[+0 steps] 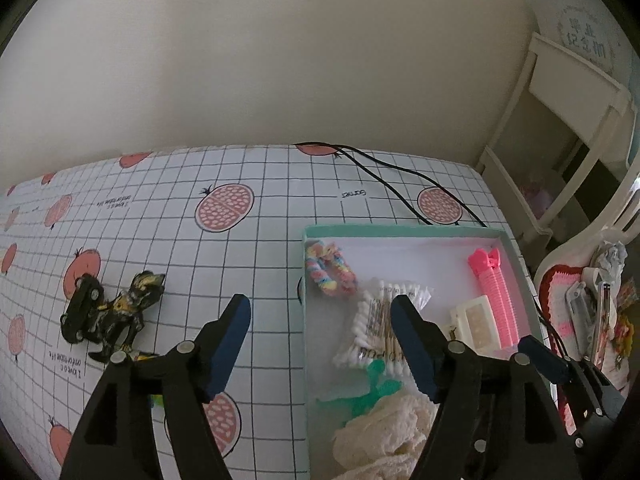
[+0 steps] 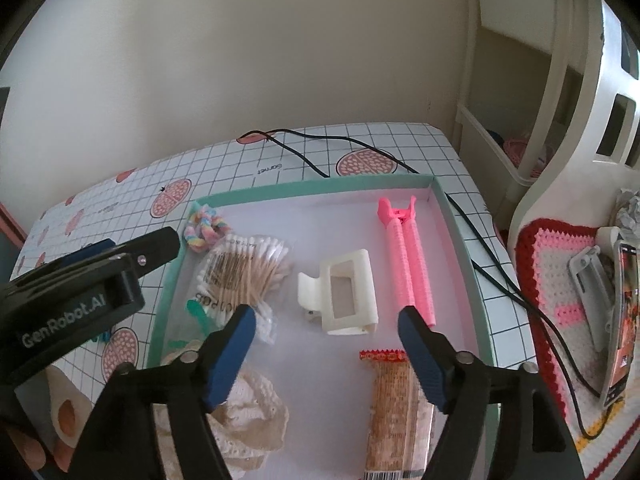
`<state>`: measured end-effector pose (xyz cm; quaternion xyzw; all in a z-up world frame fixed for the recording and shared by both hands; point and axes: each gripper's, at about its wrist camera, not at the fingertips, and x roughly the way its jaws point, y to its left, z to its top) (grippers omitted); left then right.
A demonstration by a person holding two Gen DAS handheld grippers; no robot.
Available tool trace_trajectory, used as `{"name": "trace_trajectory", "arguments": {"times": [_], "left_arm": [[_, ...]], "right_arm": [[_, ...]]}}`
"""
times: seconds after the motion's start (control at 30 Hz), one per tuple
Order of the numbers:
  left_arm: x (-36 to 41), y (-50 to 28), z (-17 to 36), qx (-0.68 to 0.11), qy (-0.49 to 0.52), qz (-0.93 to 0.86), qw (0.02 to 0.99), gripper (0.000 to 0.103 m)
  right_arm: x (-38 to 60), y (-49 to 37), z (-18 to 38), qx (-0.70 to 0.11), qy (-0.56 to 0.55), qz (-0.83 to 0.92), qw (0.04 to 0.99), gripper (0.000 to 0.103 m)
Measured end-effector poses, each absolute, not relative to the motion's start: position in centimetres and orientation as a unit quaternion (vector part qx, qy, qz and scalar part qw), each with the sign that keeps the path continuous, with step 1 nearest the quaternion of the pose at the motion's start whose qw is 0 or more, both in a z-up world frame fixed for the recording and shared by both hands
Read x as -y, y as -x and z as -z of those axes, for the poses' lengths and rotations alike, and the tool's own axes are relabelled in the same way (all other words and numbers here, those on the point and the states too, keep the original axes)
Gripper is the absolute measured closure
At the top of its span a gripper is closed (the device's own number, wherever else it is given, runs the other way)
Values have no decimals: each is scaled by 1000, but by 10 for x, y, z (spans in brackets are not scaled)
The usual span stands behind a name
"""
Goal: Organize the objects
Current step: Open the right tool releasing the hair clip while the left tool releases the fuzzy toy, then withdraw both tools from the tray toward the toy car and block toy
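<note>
On the checked tabletop, small things are being kept together in the box, while both the left gripper and right gripper are being held wide open and empty, with the toy lying outside.

The grid-patterned table carries a mint tray, a black toy robot, and a black cable.

Left gripper was held with its jaws spread wide and nothing between the blue pads. Right gripper was likewise spread wide and empty, blue pads facing each other across the gap. The left gripper's black body lay to the left of the right gripper's fingers. Bare fingertips showed below that body.
</note>
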<state>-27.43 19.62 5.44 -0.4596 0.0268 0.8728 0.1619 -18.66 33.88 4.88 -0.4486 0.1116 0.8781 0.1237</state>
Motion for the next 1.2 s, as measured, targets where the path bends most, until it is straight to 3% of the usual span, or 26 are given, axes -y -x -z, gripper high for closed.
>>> {"name": "trace_trajectory", "arguments": {"times": [0.07, 0.13, 0.3, 0.83, 1.2], "left_arm": [[-193, 272, -55, -24, 459, -874, 159, 10], [-190, 269, -56, -22, 455, -877, 154, 10], [-183, 266, -56, -21, 450, -881, 146, 9], [-164, 264, -49, 16, 451, -879, 157, 8], [-100, 281, -68, 43, 436, -888, 139, 8]], "right_arm": [[-338, 185, -50, -112, 448, -878, 125, 16], [-338, 184, -50, -113, 448, -878, 127, 5], [-337, 180, -50, -113, 449, -877, 131, 0], [-325, 180, -53, -91, 453, -877, 133, 0], [-297, 185, -102, -90, 386, -910, 122, 0]]}}
